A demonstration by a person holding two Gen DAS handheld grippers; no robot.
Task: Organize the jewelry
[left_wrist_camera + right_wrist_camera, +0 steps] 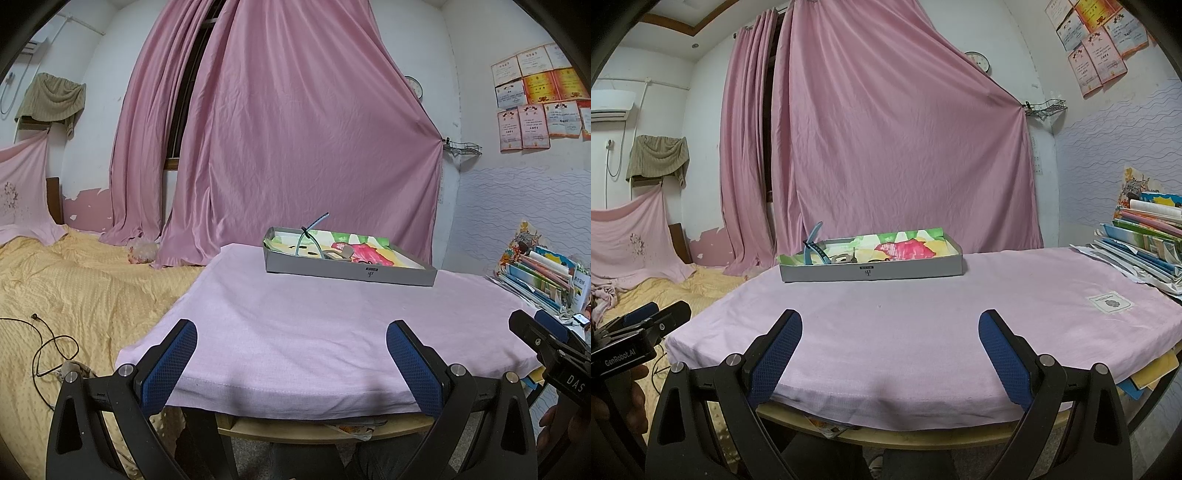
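Here, in the left wrist view, the left gripper (pixel 291 354) hangs at the near table edge, jaws spread wide and holding nothing. The grey tray (pixel 347 272) sits on the pink cloth (pixel 295 314) well ahead and slightly to the right, its long side running left to right, a blue watch strap (pixel 308 236) poking up from its left end. The right gripper (pixel 535 328) shows at the right margin, fingers apart.

In the right wrist view, the right gripper (pixel 890 350) is likewise spread and empty; the tray lies ahead and slightly left. My judgement: both are about equally far. This view alone shows a stack of books (pixel 1145 240) at the table's right, and small metal pieces (pixel 846 258) beside the strap
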